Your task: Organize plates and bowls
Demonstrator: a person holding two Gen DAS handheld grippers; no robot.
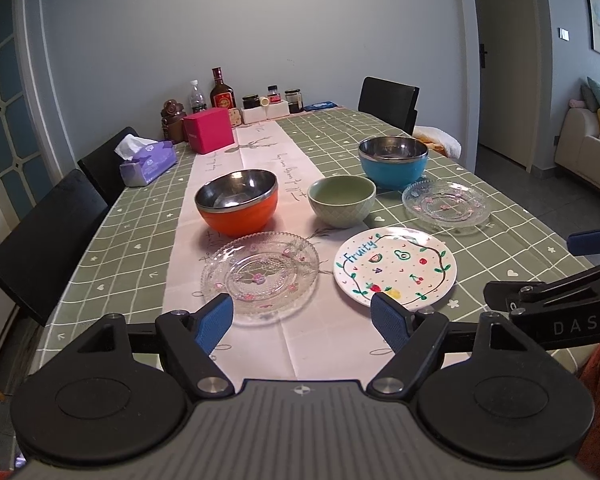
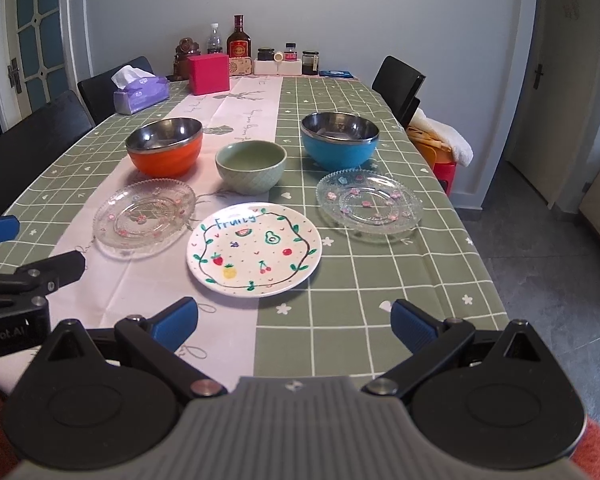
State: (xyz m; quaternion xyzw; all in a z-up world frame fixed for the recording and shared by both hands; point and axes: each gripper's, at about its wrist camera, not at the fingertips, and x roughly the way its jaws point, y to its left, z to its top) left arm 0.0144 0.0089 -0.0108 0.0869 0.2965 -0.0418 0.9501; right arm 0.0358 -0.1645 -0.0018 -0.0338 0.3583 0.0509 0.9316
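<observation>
1. Hovering nearest the viewer over the table's near edge, the left gripper (image 1: 302, 322) has its blue pads spread wide with nothing between them; below the gap lies the pale table runner (image 1: 256, 336).
2. The right gripper (image 2: 294, 326) stands beside it, jaws likewise spread wide and empty, above the green checked tablecloth (image 2: 340, 320).
3. Just beyond the left gripper's fingertips lies the near glass plate (image 1: 260, 272), flat on the runner, with small pink flowers on it.
4. To its right sits the white fruit plate (image 1: 396, 266), lettered "fruity", flat on the table and apart from the glass plate beside it. In the right wrist view the same plate (image 2: 254, 250) lies straight ahead of the right gripper.
5. Farther right and slightly back lies the second glass plate (image 2: 370, 202), flat on the green cloth, just in front of the blue bowl.
6. Behind the plates stand three bowls, all upright, none touching another: the orange bowl (image 1: 238, 202) with a steel lining on the runner, the green ceramic bowl (image 1: 342, 200) in the middle, and the blue bowl (image 1: 392, 162) with a steel lining to the right.
7. Farther back on the left lies a purple tissue pack (image 1: 148, 162), then a pink box (image 1: 210, 130).
8. At the far end, against the wall, stands a row of bottles and jars (image 1: 256, 98).
9. Black chairs (image 1: 48, 236) stand along the left side, and another at the far right corner.
</observation>
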